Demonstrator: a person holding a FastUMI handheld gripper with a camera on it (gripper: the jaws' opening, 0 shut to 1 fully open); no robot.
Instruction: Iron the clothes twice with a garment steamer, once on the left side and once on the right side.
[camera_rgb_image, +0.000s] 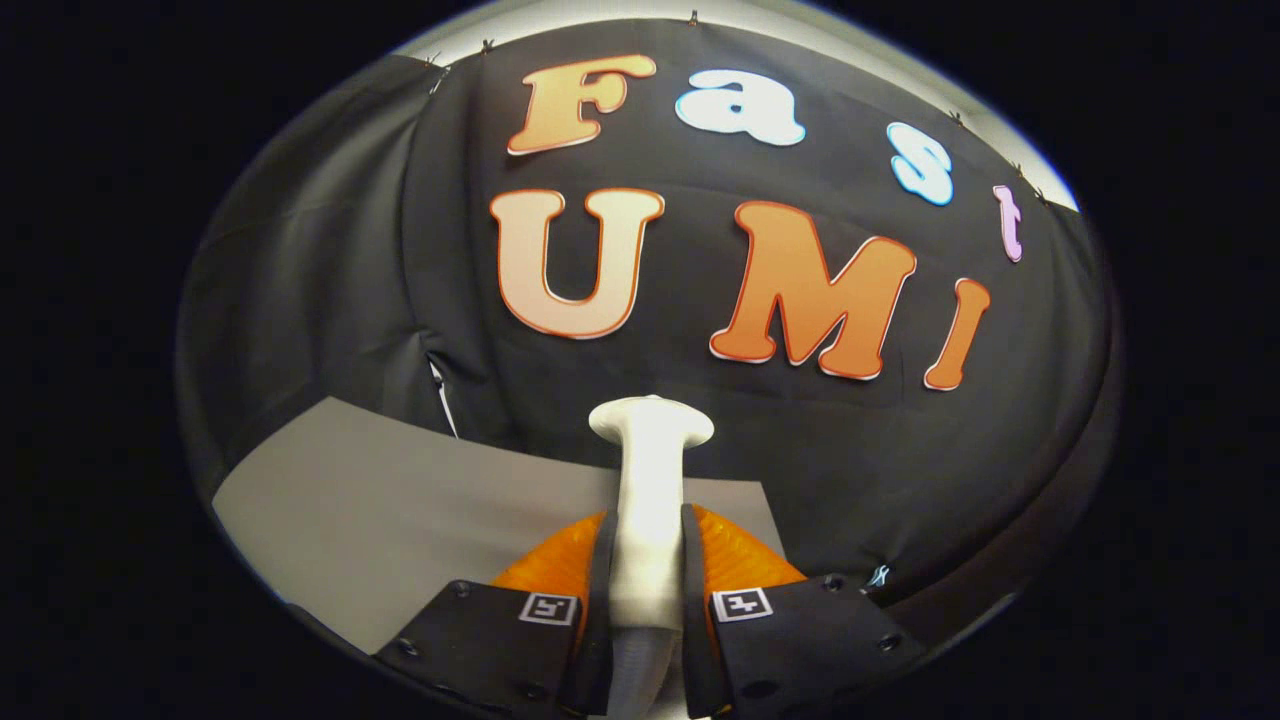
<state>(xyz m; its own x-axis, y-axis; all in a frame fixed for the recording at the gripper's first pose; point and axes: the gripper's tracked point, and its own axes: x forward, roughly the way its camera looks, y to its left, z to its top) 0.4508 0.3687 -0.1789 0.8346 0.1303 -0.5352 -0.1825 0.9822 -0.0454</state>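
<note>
While both fingers press its white handle, gripper (648, 560) clamped on the steamer (650, 480), steamer upright between the fingers, its flared end beyond them, grey table (400, 510) below, black cloth wall (330, 260) behind

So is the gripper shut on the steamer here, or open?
Shut on it: both fingers press the white garment steamer handle, held between them by the gripper.

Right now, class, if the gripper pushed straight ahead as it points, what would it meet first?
The gripper, shut on the white steamer, points at the black cloth wall; the steamer's head would likely touch it first.
</note>
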